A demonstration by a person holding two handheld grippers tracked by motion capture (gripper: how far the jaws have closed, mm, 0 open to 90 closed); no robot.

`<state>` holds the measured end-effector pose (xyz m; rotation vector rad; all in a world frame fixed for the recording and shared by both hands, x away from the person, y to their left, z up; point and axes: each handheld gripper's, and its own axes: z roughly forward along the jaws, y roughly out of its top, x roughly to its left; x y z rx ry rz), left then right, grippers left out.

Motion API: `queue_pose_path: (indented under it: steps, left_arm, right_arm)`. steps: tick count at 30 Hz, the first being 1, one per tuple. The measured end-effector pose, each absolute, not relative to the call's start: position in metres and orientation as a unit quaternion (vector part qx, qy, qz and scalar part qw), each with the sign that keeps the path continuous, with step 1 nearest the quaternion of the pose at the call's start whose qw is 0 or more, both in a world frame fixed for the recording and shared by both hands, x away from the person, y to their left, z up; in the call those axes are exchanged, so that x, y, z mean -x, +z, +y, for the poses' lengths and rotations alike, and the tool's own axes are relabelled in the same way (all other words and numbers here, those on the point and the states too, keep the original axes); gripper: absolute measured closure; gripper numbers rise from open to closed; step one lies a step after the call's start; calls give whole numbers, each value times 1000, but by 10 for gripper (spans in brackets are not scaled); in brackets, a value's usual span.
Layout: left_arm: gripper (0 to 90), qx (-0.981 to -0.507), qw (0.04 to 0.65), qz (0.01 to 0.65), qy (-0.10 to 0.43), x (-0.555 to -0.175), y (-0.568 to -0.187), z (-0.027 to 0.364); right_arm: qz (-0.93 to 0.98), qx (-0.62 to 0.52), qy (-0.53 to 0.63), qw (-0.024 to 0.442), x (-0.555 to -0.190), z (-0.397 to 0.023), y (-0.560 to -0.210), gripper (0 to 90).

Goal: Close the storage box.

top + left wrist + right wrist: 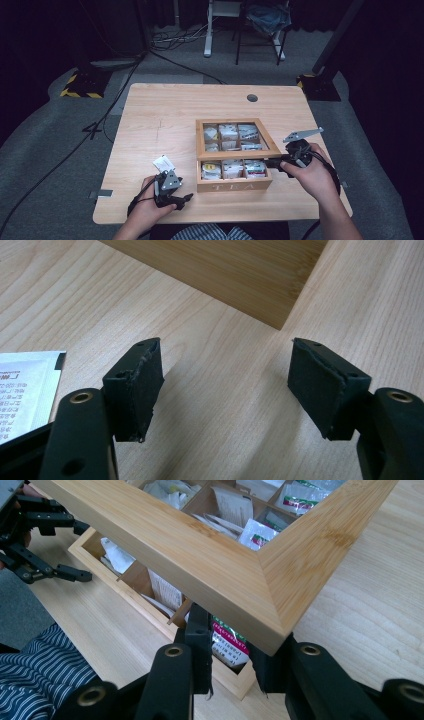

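A wooden tea box (235, 186) marked TEA stands on the table, with tea bags (232, 170) in its compartments. Its glass-paned lid (235, 152) is raised at the front. My right gripper (272, 163) comes in level from the right at the lid's front right corner. In the right gripper view the jaws (232, 650) stand a little apart and reach under that lid corner (270, 630), which hides their tips. My left gripper (182, 200) rests open near the table's front edge, left of the box. Nothing lies between its pads (225, 385). A white tea packet (163, 163) lies just beyond it.
The light wooden table (160, 115) has a cable hole (252, 98) at the back. A corner of the box wall (240, 275) lies just ahead of the left jaws. Cables and stands sit on the grey floor behind. Striped clothing (35, 665) is at the near edge.
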<state>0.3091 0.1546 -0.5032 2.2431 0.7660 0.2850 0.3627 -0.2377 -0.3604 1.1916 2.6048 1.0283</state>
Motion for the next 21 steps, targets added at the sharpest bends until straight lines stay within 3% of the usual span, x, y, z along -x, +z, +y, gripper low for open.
queue_pose_path:
  steps: [21]
  left_arm:
    - [309,-874,368,298,111,-309,-503,154]
  right_arm:
    - [879,-383,284,9,-363,-234,-373,698]
